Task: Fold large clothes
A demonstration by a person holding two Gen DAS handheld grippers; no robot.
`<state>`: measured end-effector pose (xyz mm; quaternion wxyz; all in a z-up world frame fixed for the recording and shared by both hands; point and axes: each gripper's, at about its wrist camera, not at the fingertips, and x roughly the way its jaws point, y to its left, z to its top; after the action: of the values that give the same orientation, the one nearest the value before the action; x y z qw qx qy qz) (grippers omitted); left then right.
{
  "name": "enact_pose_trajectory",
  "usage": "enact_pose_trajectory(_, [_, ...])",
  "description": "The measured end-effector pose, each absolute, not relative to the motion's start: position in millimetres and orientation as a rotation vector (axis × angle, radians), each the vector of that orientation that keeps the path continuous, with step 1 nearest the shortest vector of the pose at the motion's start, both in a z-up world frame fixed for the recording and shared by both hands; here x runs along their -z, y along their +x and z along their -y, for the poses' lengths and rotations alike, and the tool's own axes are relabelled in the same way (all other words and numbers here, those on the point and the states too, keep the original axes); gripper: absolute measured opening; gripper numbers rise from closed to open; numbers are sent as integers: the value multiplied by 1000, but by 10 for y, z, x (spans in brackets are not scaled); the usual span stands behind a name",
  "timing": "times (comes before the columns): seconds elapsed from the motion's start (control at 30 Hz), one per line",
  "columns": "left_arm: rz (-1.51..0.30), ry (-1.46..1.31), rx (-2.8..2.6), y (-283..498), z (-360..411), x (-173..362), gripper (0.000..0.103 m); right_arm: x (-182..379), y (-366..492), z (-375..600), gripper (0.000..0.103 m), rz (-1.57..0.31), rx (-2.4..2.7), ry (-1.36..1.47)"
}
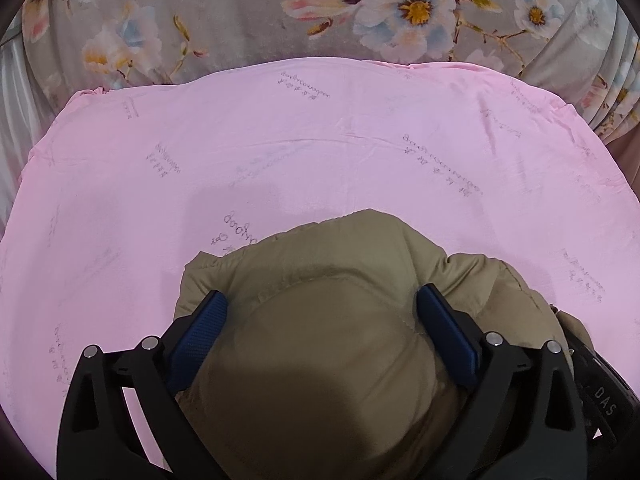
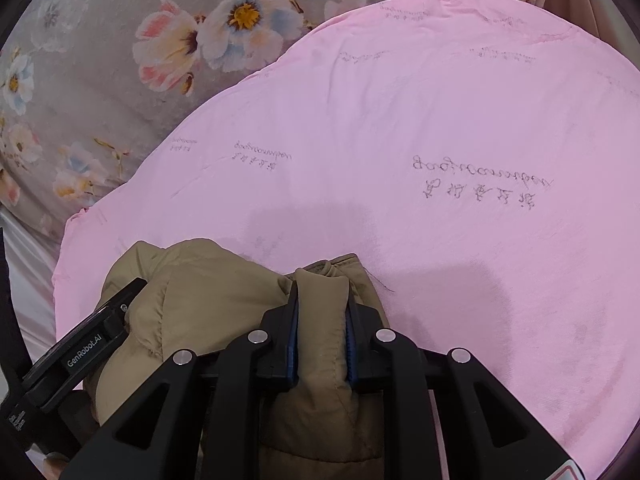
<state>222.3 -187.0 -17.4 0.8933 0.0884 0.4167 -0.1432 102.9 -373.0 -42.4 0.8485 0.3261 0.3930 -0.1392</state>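
We see a bed under a grey floral cover (image 1: 208, 12). Spread flat on it lies a pink sheet (image 1: 320, 152) printed with faint script, lightly creased. On the sheet's near part rests a bunched khaki padded jacket (image 1: 320, 320).

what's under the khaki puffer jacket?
The khaki puffer jacket lies on a pink printed sheet, which spreads over floral bedding. What lies directly beneath the jacket's bulk is covered.
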Motion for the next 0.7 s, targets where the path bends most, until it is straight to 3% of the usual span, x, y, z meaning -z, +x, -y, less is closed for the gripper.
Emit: enact_pose_trajectory(0.7, [-822, 189, 283, 2172, 1878, 218, 94, 413, 1026, 3731, 17, -817, 291, 693])
